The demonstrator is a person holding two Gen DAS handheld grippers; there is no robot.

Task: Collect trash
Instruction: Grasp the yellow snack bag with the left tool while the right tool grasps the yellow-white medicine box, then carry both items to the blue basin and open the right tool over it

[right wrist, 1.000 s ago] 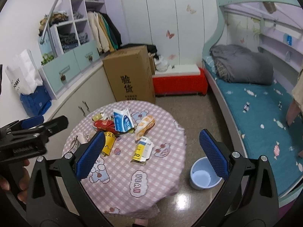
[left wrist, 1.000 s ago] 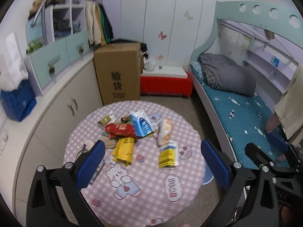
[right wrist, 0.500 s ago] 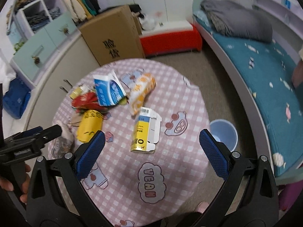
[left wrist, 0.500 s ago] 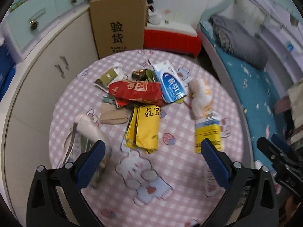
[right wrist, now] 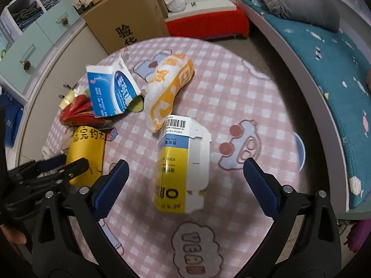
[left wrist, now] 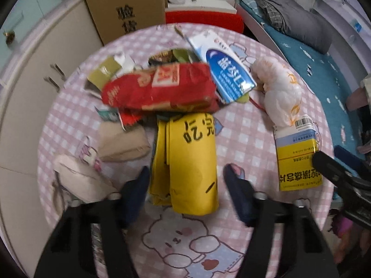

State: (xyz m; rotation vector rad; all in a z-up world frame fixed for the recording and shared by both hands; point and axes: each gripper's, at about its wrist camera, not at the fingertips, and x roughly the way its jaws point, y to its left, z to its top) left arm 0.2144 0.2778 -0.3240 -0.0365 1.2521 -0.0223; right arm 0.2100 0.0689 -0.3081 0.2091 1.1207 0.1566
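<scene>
Directly ahead of the left gripper [left wrist: 185, 173] lies the yellow packet [left wrist: 190, 162], a flat, creased foil-like bag whose long axis runs straight away from the fingers, so its near end sits between the two blue pads with a gap on either side; the jaws stand apart, narrower than the right pair, and grip nothing yet. Judging by this, the left hand is the nearer one to that packet and a short push forward and a squeeze across its short width would take it. The right gripper [right wrist: 185, 180] hangs over the yellow-and-white carton [right wrist: 183, 169], a torn-open cardboard box with a barcode flap, lying lengthwise along the fingers and roughly centred between them; those jaws are spread wide and empty. Both items rest on the round table [right wrist: 255, 92] with its pink checked cloth, soft and slightly rumpled at the rim. Further back sit a crumpled red wrapper [left wrist: 160, 88], a blue-and-white box [left wrist: 227, 74] tipped open, a puffy white-and-orange plastic bag [left wrist: 278, 95], a brown paper pouch [left wrist: 123, 143] and olive scraps, loosely heaped and overlapping. A pale blue bin [right wrist: 299, 148] peeks from under the table's right edge, the likely place for it all.
</scene>
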